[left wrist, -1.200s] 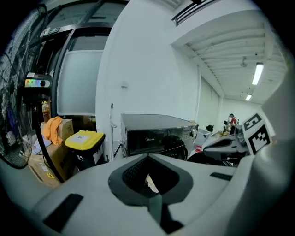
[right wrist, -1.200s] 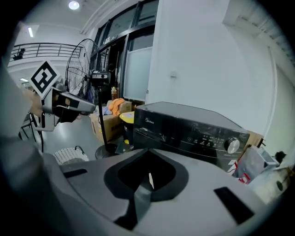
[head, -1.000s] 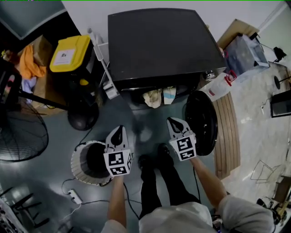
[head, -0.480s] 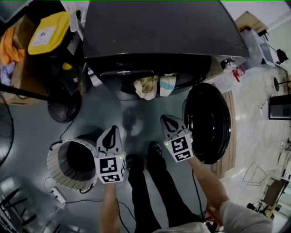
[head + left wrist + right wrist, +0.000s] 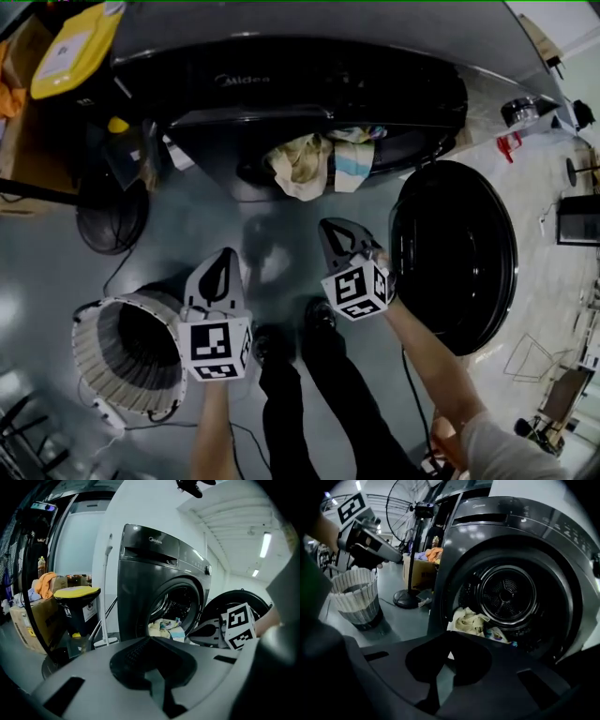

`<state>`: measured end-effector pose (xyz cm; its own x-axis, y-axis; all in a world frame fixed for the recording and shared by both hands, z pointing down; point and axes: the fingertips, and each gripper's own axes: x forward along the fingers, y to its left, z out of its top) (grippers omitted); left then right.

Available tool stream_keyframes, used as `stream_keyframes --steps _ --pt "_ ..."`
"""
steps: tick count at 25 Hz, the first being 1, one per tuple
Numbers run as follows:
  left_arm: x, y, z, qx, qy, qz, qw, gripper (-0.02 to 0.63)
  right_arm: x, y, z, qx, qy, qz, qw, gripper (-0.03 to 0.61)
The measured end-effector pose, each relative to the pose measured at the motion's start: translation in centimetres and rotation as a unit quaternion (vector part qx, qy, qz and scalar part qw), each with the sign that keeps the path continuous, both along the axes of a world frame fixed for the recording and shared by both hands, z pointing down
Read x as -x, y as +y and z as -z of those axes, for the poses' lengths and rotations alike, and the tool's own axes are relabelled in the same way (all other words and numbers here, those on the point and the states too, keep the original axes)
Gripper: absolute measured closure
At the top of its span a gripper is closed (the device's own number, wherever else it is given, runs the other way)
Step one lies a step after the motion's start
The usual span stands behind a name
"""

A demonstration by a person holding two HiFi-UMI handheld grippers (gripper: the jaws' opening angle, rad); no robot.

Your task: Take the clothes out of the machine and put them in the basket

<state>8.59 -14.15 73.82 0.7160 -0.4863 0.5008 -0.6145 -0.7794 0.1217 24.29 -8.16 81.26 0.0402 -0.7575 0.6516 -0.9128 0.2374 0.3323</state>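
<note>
A dark front-loading washing machine (image 5: 309,56) stands with its round door (image 5: 459,253) swung open to the right. A heap of cream and blue-striped clothes (image 5: 314,161) spills over the drum's lip, also seen in the left gripper view (image 5: 166,627) and the right gripper view (image 5: 471,620). The white ribbed basket (image 5: 112,347) stands on the floor at the left (image 5: 356,597). My left gripper (image 5: 222,258) hangs beside the basket, shut and holding nothing (image 5: 150,644). My right gripper (image 5: 330,232) is shut and holds nothing (image 5: 449,637), a short way in front of the clothes.
A yellow-lidded bin (image 5: 70,47) and a fan's round base (image 5: 112,216) stand left of the machine. A cardboard box with cloth on it (image 5: 33,620) sits further left. A power strip and cable (image 5: 108,417) lie by the basket. The person's shoes (image 5: 281,342) are between the grippers.
Both grippers and the head have come down toward the machine's opening, so the drum and clothes loom larger. The right gripper has rolled. Both stay shut.
</note>
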Motion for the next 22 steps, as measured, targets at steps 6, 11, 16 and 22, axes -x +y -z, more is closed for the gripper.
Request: stream_keyframes --steps 6,11,16,22 --pt "-1.4 -0.9 -2.5 -0.007 0.009 -0.01 0.9999 0.595 -1.4 -4.0 -3.0 0.018 0.171 0.102 0.98 0.557" --pt "-2.0 -1.7 -4.2 -0.017 0.019 -0.009 0.9996 0.595 -1.8 -6.1 -6.5 0.045 0.254 0.179 0.949 0.543" --pt "-2.1 -2.6 -6.1 -0.023 0.024 -0.006 0.9994 0.595 -2.6 -8.5 -10.3 0.083 0.282 0.218 0.931 0.242" --pt "-2.4 -4.9 -7.7 -0.039 0.027 -0.004 0.9989 0.595 -3.8 -13.1 -12.8 0.074 0.315 0.215 0.921 0.106"
